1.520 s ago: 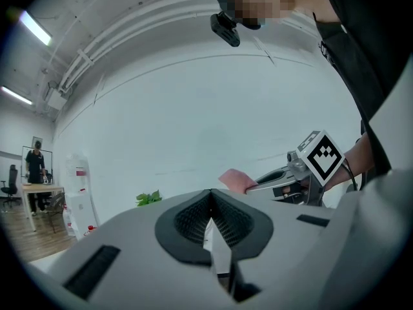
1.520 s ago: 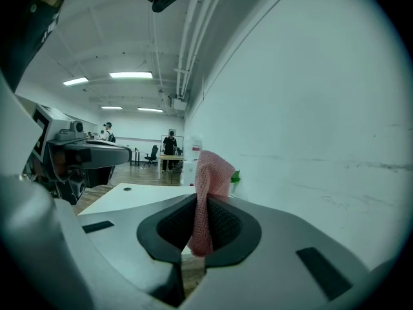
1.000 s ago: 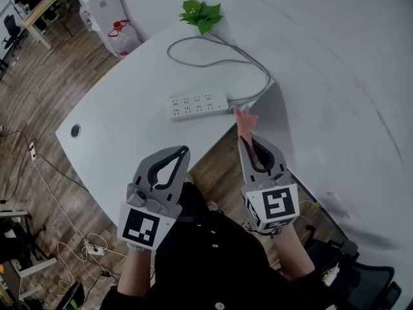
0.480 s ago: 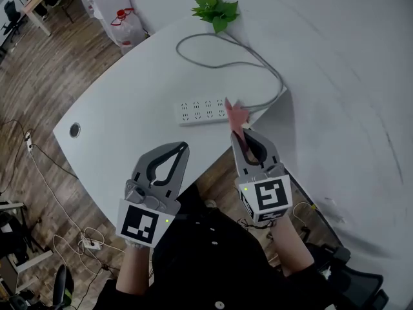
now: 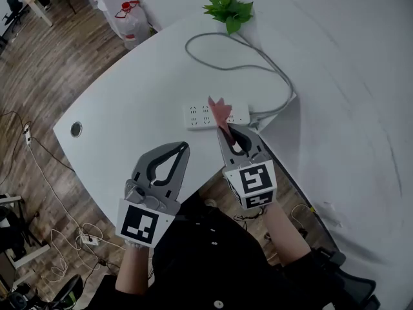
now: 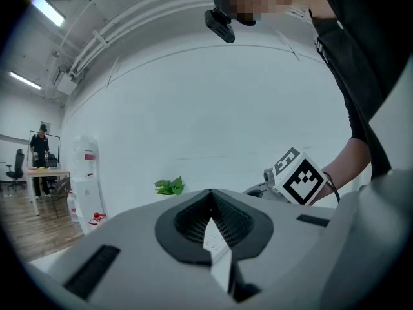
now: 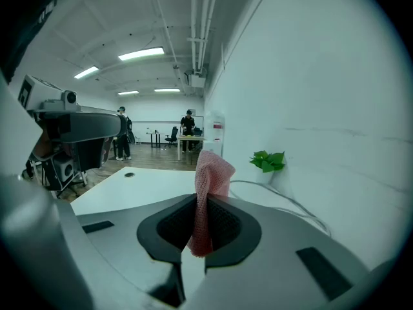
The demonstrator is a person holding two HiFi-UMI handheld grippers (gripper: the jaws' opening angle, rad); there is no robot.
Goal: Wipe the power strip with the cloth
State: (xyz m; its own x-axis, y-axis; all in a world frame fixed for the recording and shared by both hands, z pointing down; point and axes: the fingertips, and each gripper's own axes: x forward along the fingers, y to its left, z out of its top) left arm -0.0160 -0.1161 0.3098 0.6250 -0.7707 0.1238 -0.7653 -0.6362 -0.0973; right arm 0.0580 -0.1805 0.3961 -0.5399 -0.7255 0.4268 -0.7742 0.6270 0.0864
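Jaws: right gripper [image 5: 224, 130] clamps cloth [image 5: 218, 109] | advanced over power strip [image 5: 197, 117]

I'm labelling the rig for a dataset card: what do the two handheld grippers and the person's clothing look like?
Both the left gripper and right gripper are grey plastic with black ribbed jaw pads. Each carries a white cube with black square markers. The person wears a black top.

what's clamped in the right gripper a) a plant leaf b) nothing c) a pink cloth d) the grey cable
c: in the right gripper view, the right gripper has its jaws shut on the pink cloth, which sticks up past their tips.
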